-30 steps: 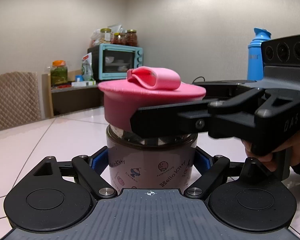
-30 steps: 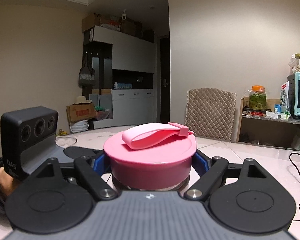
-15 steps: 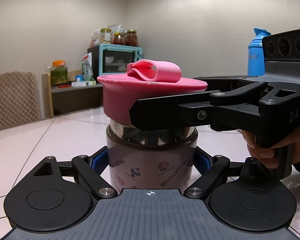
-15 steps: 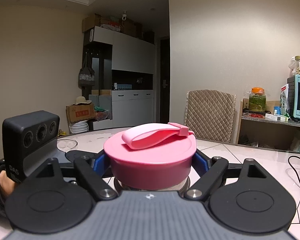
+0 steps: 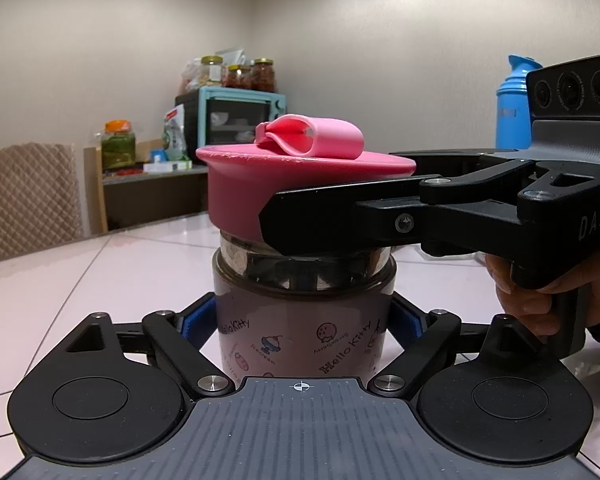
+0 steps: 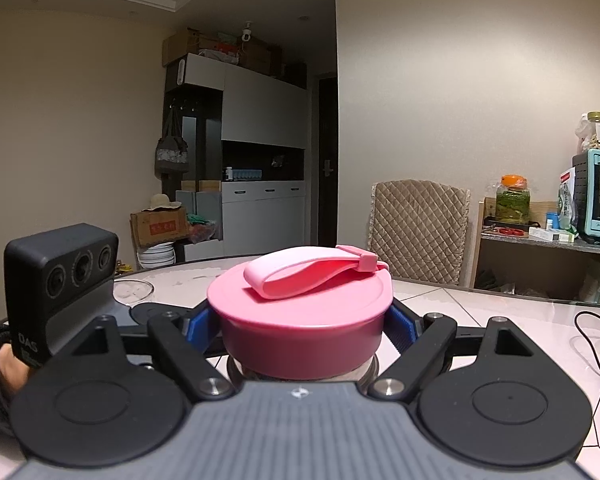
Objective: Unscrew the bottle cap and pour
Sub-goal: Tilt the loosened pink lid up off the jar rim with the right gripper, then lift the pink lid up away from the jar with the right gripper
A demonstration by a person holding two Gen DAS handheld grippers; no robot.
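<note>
A bottle (image 5: 300,332) with cartoon prints stands upright on the white table (image 5: 100,272). My left gripper (image 5: 302,320) straddles its body. Its jaws are opening, and the blue pads (image 5: 194,326) still look pressed to the bottle's sides. The pink cap (image 5: 240,192) with a folded strap sits slightly raised and tilted over the steel threaded neck (image 5: 256,258). My right gripper (image 6: 302,322) is shut on the pink cap (image 6: 300,304), its blue pads against the rim. It reaches in from the right in the left wrist view, held by a hand (image 5: 532,304).
A blue thermos (image 5: 512,108) stands behind the right gripper. A clear glass (image 6: 134,290) sits on the table beyond the left gripper's camera block (image 6: 60,276). A black cable (image 6: 588,328) lies at the right. A padded chair (image 6: 420,232) and a shelf with a teal oven (image 5: 240,120) are behind.
The pink cap and the right gripper sit a little higher over the bottle, and more of the steel neck shows. The left gripper's arms look almost unchanged.
</note>
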